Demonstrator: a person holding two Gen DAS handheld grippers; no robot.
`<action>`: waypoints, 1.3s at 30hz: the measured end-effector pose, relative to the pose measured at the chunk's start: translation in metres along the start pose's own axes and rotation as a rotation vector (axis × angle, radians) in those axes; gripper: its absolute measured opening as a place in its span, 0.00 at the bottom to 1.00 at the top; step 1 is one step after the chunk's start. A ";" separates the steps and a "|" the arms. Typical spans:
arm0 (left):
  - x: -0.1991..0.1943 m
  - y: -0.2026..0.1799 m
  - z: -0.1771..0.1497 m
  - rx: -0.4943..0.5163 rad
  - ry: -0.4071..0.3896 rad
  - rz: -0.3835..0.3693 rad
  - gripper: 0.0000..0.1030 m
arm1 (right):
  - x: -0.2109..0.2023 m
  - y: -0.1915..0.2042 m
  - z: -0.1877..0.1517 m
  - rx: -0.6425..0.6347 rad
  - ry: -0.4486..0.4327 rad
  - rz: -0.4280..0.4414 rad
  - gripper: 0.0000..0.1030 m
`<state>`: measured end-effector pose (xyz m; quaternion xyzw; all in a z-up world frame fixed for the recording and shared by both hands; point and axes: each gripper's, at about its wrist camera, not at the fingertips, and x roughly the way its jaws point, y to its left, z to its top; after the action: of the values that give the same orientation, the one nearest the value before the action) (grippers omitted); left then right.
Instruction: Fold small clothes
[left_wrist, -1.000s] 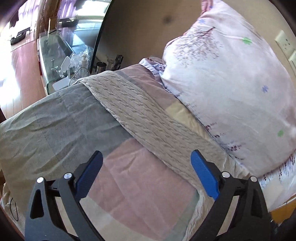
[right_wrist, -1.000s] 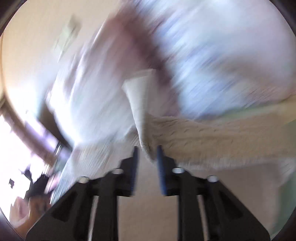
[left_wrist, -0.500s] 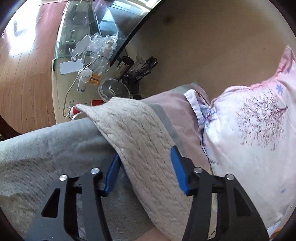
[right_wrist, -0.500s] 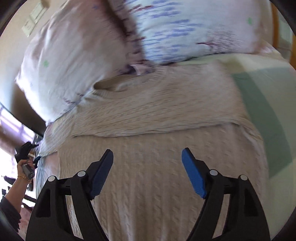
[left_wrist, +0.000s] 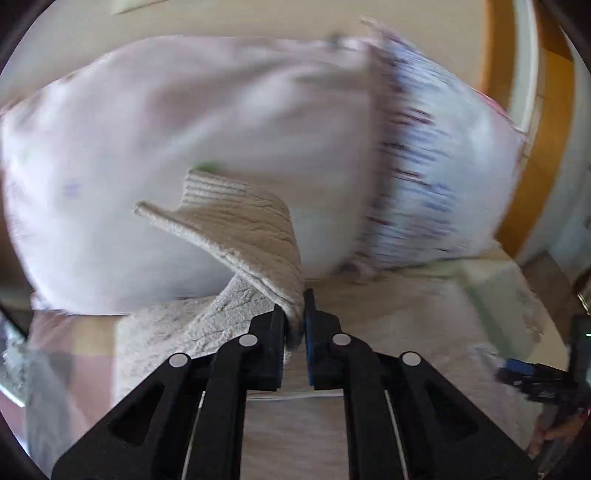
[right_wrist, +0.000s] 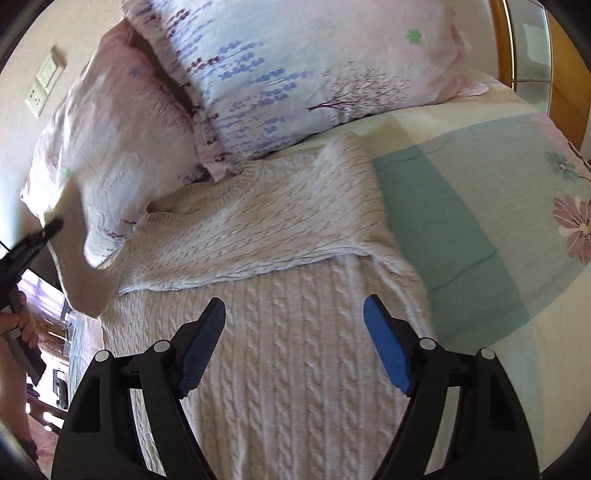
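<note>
A cream cable-knit sweater (right_wrist: 280, 236) lies on the bed, its right sleeve folded across the chest. My right gripper (right_wrist: 293, 343) is open and empty just above the sweater's body. My left gripper (left_wrist: 294, 325) is shut on the sweater's left sleeve (left_wrist: 240, 225) and holds it lifted off the bed; the view is blurred by motion. The left gripper also shows at the left edge of the right wrist view (right_wrist: 29, 243), with the blurred raised sleeve (right_wrist: 79, 240) beside it.
Two floral pillows (right_wrist: 295, 66) lean against the wall behind the sweater. The patchwork bedspread (right_wrist: 480, 206) spreads to the right. A wooden headboard (right_wrist: 561, 74) is at the far right, wall sockets (right_wrist: 40, 85) at the upper left.
My left gripper closed on the sleeve and swung it up toward the pillows. My right gripper released the other sleeve, opened, and now hovers over the sweater's body.
</note>
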<state>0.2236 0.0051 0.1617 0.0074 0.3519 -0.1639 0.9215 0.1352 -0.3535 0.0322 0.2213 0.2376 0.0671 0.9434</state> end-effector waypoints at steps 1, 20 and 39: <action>0.014 -0.033 -0.002 0.037 0.023 -0.049 0.29 | -0.001 -0.004 0.000 -0.001 0.002 -0.003 0.76; -0.101 0.099 -0.250 -0.499 0.349 0.083 0.46 | -0.043 -0.086 -0.096 0.209 0.297 0.229 0.47; -0.077 0.113 -0.135 -0.545 0.123 -0.174 0.06 | -0.028 -0.040 0.009 0.375 0.116 0.684 0.07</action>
<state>0.1167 0.1529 0.0987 -0.2607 0.4377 -0.1410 0.8489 0.1161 -0.3992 0.0328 0.4521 0.2111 0.3456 0.7947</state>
